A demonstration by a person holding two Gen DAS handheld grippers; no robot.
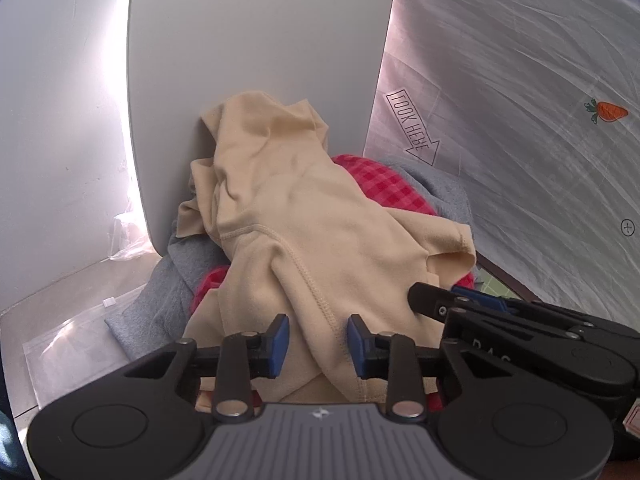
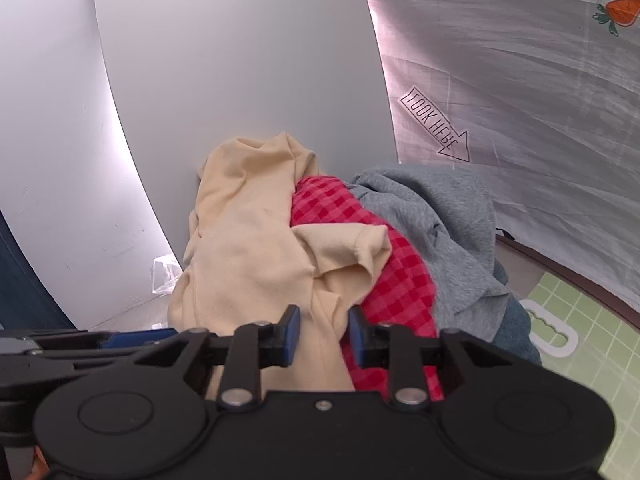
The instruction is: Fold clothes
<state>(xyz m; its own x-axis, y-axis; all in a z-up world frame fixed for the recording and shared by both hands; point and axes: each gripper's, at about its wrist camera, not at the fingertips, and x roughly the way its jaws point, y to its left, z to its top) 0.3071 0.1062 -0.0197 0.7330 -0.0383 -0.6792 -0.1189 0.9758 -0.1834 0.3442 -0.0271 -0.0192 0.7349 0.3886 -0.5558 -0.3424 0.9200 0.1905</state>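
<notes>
The cream garment [image 1: 304, 216] lies draped over a pile of clothes at the centre of both views, its top edge leaning against a white panel [image 1: 248, 40]. Beneath it sit a red checked garment [image 2: 360, 232] and a grey sweatshirt [image 2: 440, 216], right of centre.

The left gripper [image 1: 318, 340], at the lower centre of the left wrist view, pinches a ridge of the cream fabric between its blue pads [image 1: 282, 330]. The right gripper [image 2: 324, 334], at the lower centre of the right wrist view, likewise clamps a fold of the same cream garment.

A silver sheet [image 1: 520, 80] printed with an arrow and a carrot fills the upper right. A green grid mat [image 2: 580, 320] and a white plastic handle [image 2: 554, 332] occupy the lower right of the right wrist view.
</notes>
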